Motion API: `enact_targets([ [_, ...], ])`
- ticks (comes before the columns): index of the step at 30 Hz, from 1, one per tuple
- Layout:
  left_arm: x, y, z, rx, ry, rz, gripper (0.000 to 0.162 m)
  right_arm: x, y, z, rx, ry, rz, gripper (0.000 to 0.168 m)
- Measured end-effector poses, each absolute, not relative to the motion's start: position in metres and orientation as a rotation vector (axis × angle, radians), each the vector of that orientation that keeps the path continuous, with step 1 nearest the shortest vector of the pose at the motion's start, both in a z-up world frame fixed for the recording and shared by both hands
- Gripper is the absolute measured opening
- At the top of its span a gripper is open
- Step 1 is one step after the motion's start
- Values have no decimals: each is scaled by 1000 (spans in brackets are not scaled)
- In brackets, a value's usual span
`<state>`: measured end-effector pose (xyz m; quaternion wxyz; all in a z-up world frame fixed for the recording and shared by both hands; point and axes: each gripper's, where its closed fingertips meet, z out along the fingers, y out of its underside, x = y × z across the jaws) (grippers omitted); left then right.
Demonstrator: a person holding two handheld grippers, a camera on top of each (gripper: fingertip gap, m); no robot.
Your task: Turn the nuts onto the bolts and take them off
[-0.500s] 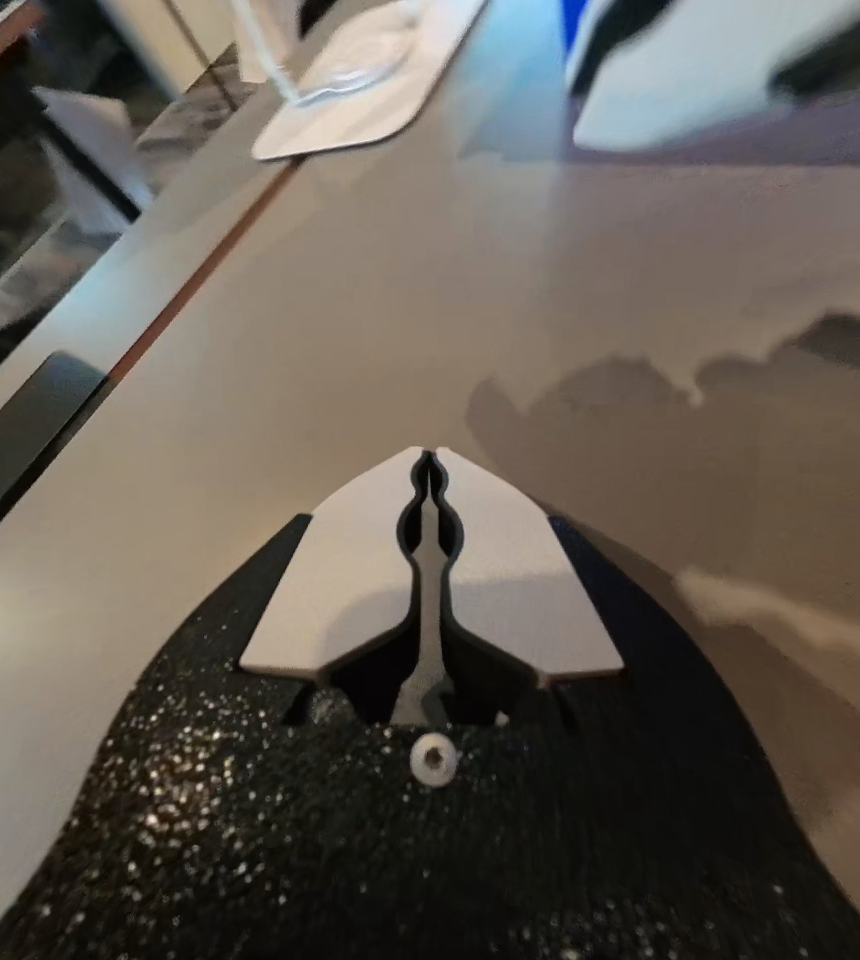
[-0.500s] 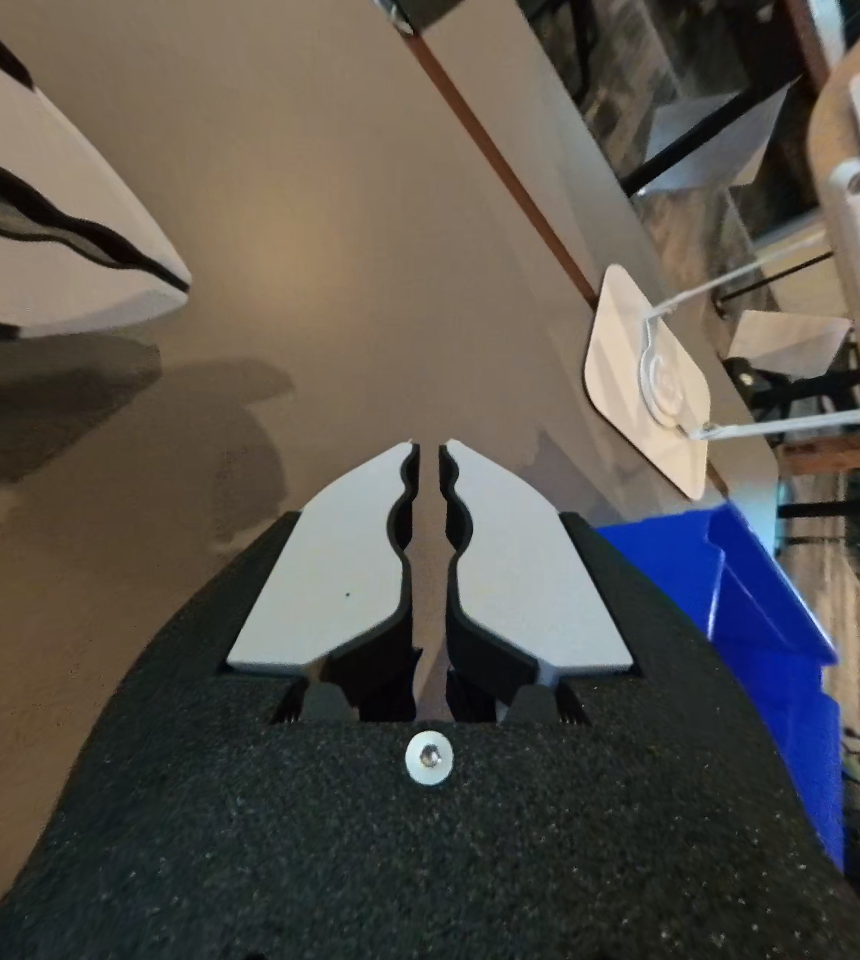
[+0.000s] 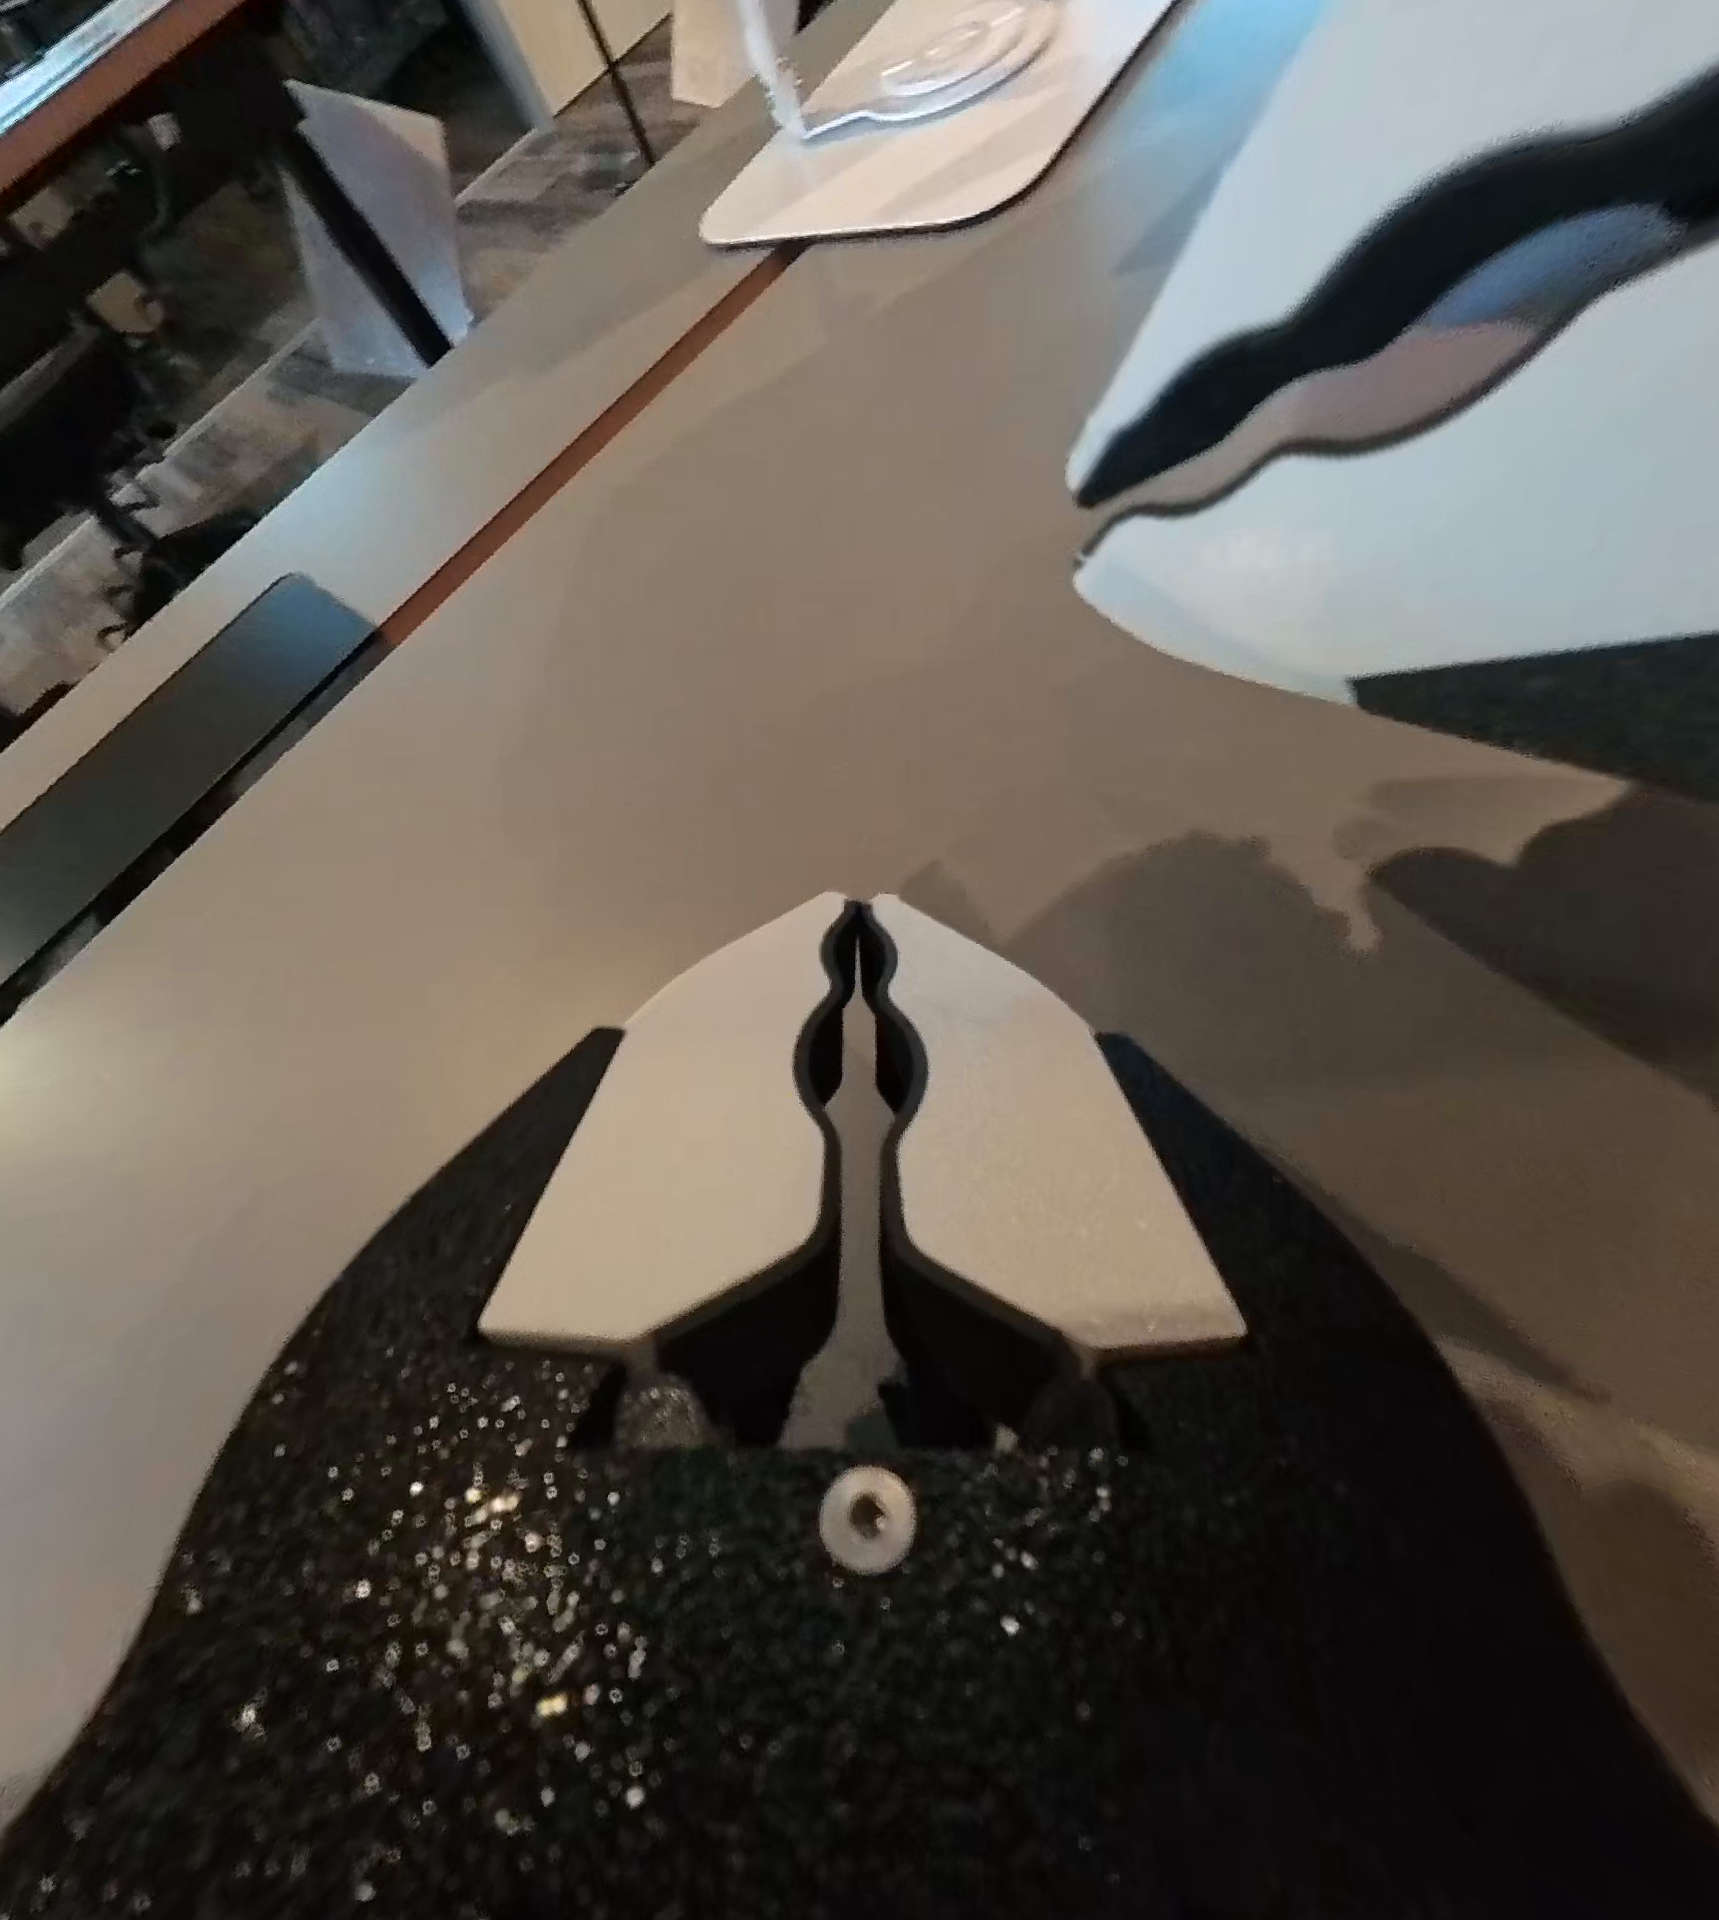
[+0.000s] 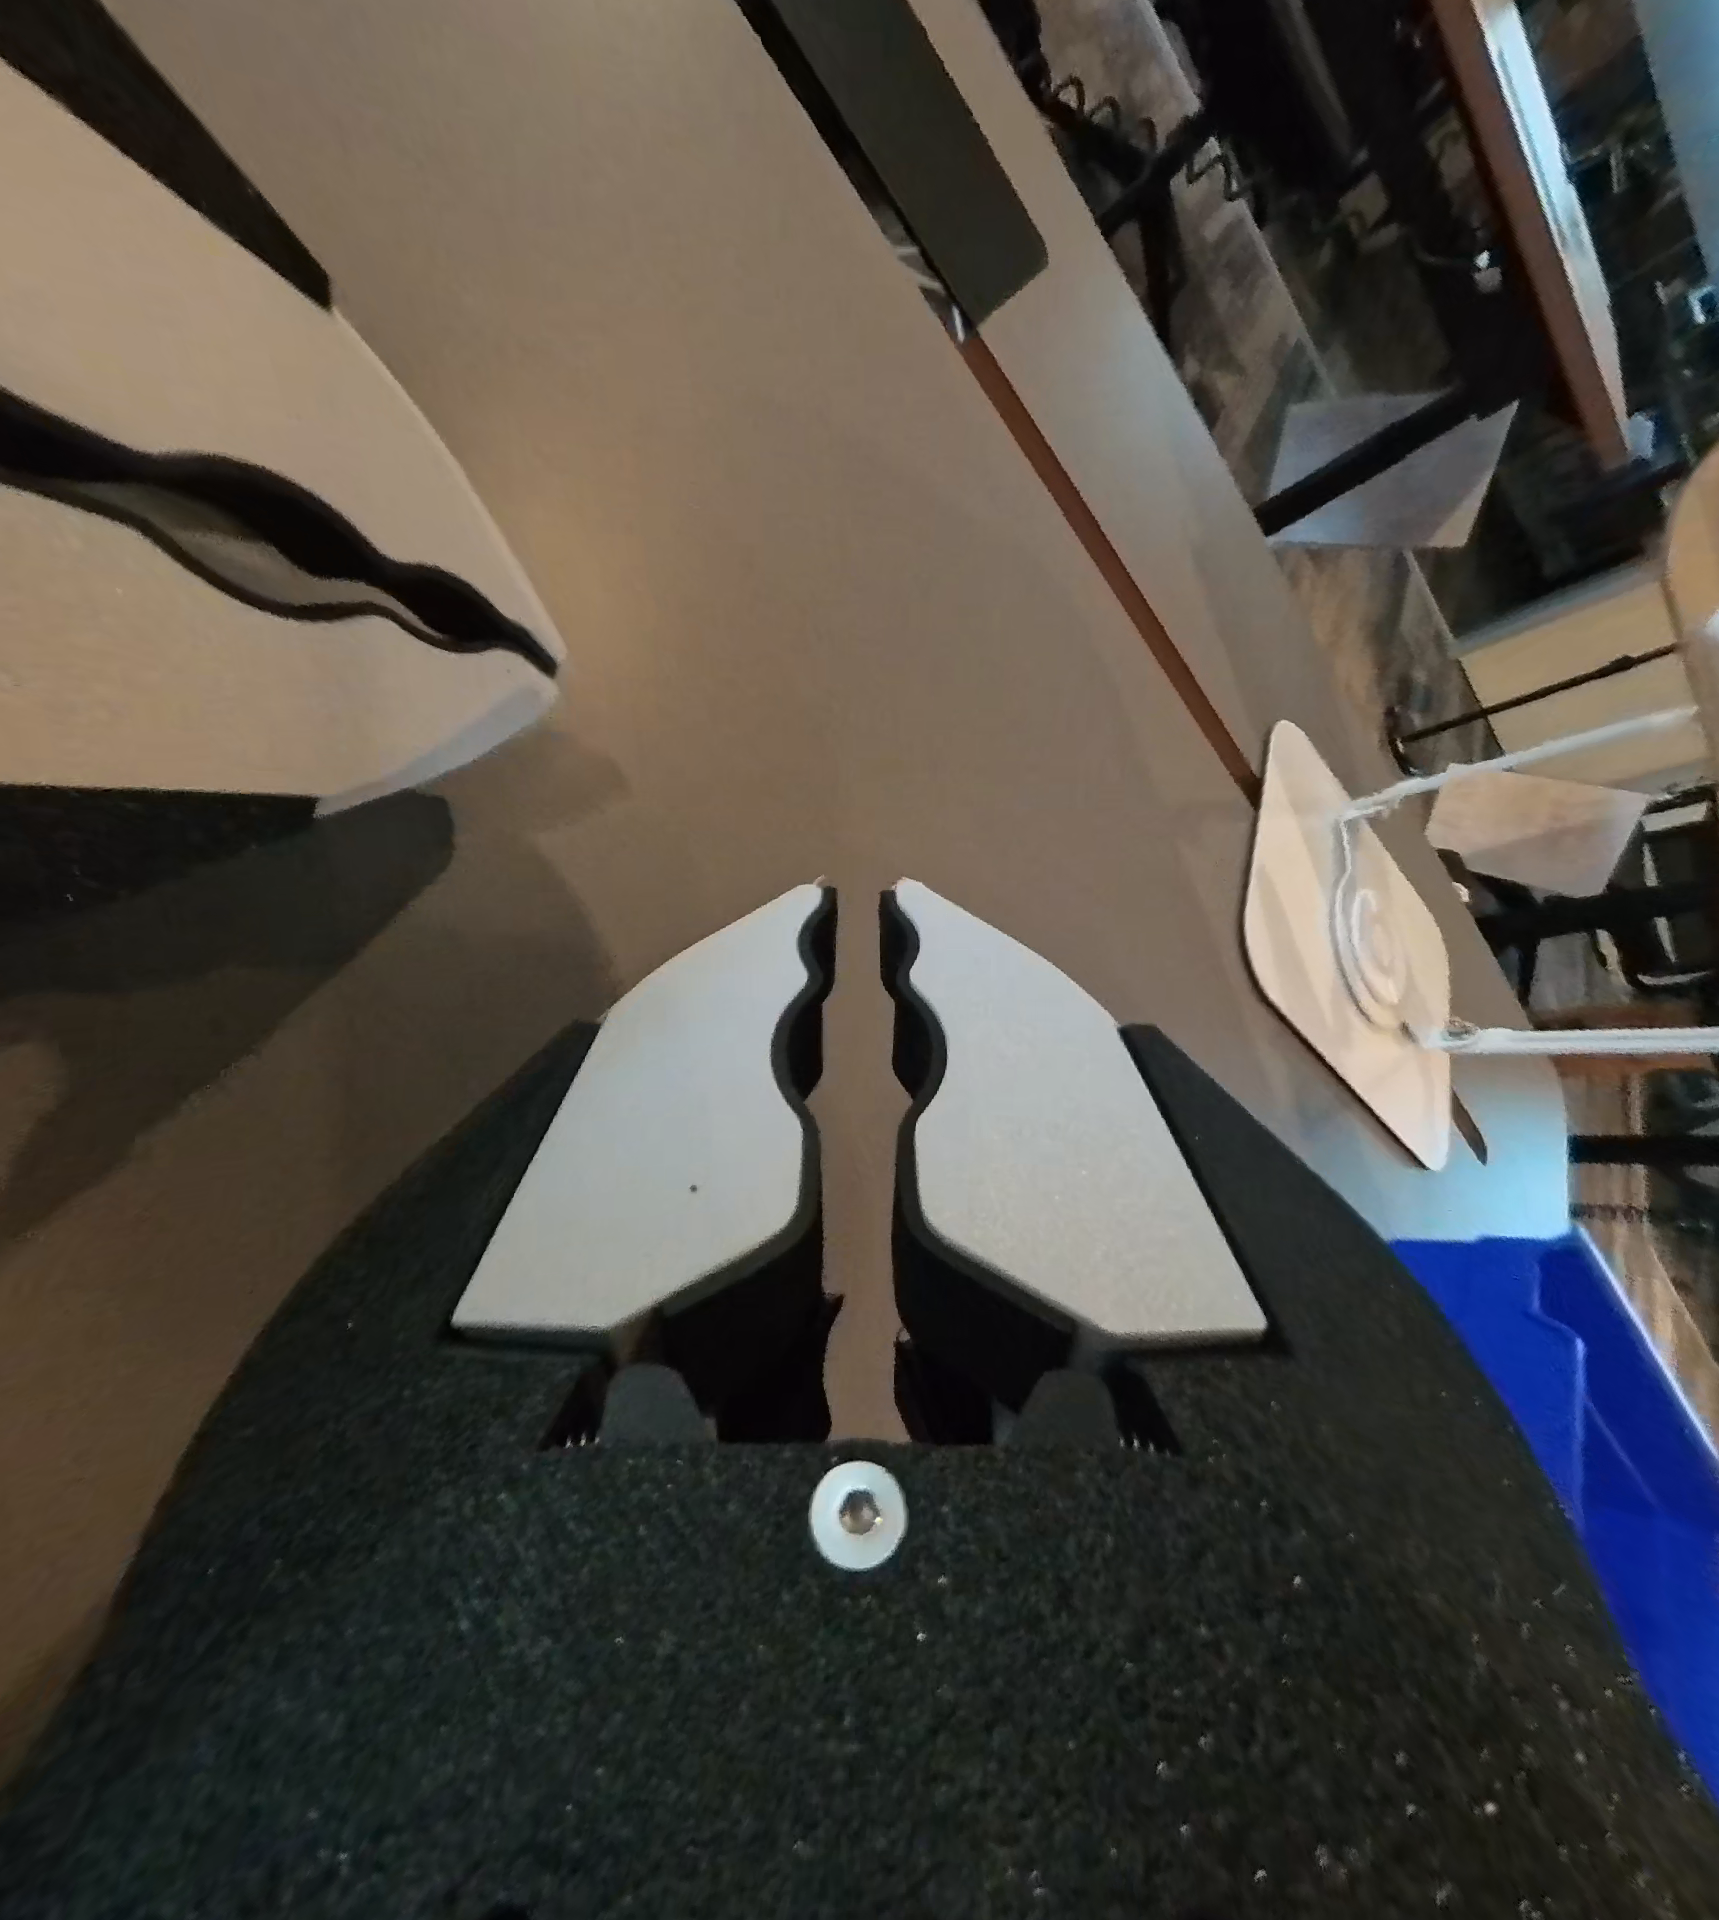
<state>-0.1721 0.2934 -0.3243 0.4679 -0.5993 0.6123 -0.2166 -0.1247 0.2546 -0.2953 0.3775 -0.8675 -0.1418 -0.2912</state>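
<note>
No nuts or bolts show in either view. My left gripper (image 3: 857,909) hangs low over the bare grey-brown table (image 3: 626,727), its white fingers shut tip to tip and empty. My right gripper (image 4: 857,894) is all but shut, with a narrow slit between the fingertips and nothing in it. Each gripper shows in the other's view: the right one (image 3: 1083,499) at the upper right of the left wrist view, the left one (image 4: 548,665) at the upper left of the right wrist view. They point toward each other, close but apart.
A white flat stand base (image 3: 896,135) sits near the table's far edge, and it also shows in the right wrist view (image 4: 1343,935). A blue bin (image 4: 1613,1455) stands at my right gripper's right side. A black strip (image 3: 159,748) lies along the table edge. The left gripper's tips are roughly 7 cm from the right gripper's.
The two grippers have come closer together, so each looks larger in the other's view. Neither gripper's fingers have moved.
</note>
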Motion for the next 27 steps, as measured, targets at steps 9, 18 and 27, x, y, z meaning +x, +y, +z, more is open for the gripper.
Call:
enact_targets([
  [9, -184, 297, -319, -1501, 1422, -520, 0, -127, 249, -311, -2248, -392, -657, 8],
  [18, -194, 291, -277, -1472, 1347, -616, 0, -120, 245, -306, -2241, -325, -593, 8],
  [27, -341, 323, -181, -1697, 1070, -481, 0, -122, 245, -311, -2243, -333, -544, 8],
])
